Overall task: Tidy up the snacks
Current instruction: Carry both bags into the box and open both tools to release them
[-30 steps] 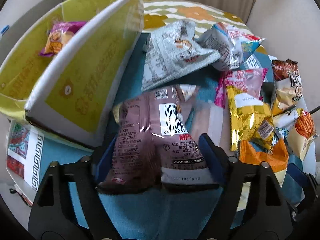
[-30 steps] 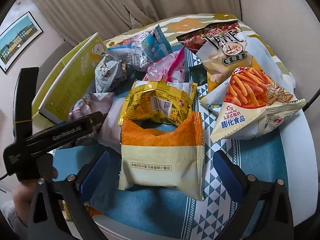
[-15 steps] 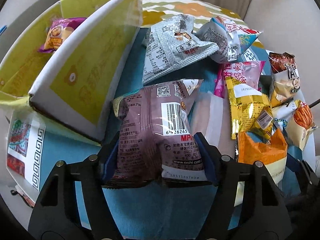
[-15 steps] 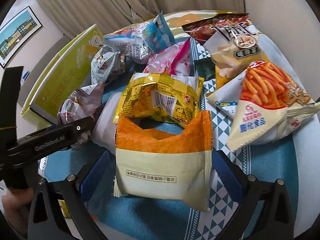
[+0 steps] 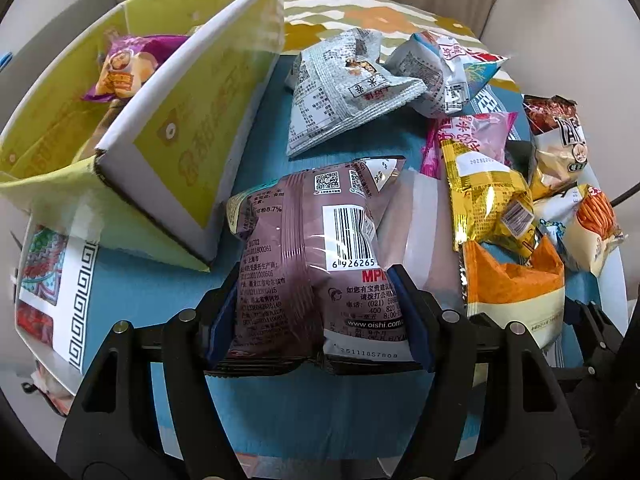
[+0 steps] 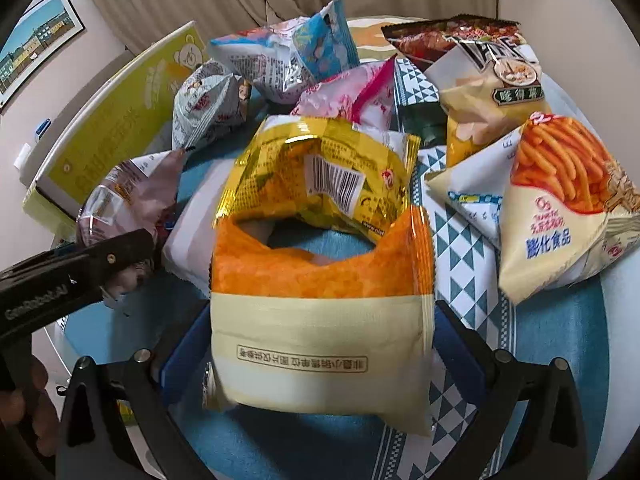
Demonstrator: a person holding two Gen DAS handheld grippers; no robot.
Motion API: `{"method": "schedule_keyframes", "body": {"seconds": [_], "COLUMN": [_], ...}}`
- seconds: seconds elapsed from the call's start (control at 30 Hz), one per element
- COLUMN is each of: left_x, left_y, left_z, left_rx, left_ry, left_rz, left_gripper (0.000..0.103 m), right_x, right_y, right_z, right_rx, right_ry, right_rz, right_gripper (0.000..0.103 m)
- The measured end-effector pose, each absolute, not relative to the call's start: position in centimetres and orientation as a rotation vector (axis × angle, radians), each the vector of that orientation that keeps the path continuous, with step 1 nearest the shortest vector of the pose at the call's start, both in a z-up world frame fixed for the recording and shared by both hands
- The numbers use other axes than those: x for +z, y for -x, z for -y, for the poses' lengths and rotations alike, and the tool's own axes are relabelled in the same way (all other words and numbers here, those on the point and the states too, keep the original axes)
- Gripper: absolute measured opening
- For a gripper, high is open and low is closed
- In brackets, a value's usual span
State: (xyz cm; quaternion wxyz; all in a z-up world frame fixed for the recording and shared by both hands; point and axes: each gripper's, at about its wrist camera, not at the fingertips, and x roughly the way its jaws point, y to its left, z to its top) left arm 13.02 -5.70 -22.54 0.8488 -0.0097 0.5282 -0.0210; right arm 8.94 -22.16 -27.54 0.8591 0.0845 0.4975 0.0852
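Purple packet (image 5: 124,68) boxed already; left tongs (image 5: 320,320) clamped on mauve bag (image 5: 312,256), right tongs (image 6: 316,352) apart around orange bag (image 6: 320,300); plenty left across table (image 5: 304,412).

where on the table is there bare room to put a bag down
Bare blue tablecloth runs between the yellow box and the grey packet, and along the near edge below the brown bag. Everywhere right of the brown bag is crowded with overlapping packets.
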Motion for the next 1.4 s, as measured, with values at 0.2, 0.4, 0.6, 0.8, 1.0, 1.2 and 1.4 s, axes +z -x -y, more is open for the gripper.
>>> {"method": "schedule_keyframes", "body": {"seconds": [0.2,0.4,0.6,0.8,1.0,1.2,1.4], "left_x": [-21.6,-20.3,-17.6,-12.8,-8.3,-5.1,-4.0], "left_y": [-12.2,-11.0,-9.8,-8.4,-7.9,-9.4,-12.7], "left_z": [5.8,5.7,5.6,5.3,3.4,-1.1,-7.4], "left_rx": [-0.051,-0.06,-0.074,-0.081,-0.058,-0.036,-0.005], "left_ry": [0.014,0.013,0.026,0.05,0.07,0.082,0.072], "left_rz": [-1.097,-1.071,-1.023,-0.922,-0.816,-0.749,-0.745], "left_gripper": [0.066,0.066,0.066,0.066,0.066,0.066,0.066], "right_x": [-27.2,-26.0,-23.5,-19.6,-14.1,-9.7,-6.9], "right_y": [-7.7,-6.8,-5.7,-5.2,-5.4,-7.6,-10.3], "right_z": [22.0,22.0,21.9,22.0,21.1,18.2,12.8], "right_rx": [0.203,0.207,0.211,0.22,0.257,0.307,0.345], "right_ry": [-0.168,-0.174,-0.174,-0.158,-0.116,-0.079,-0.062], "right_rz": [-1.032,-1.011,-0.972,-0.914,-0.819,-0.749,-0.71], "right_gripper": [0.081,0.079,0.078,0.078,0.078,0.078,0.078]}}
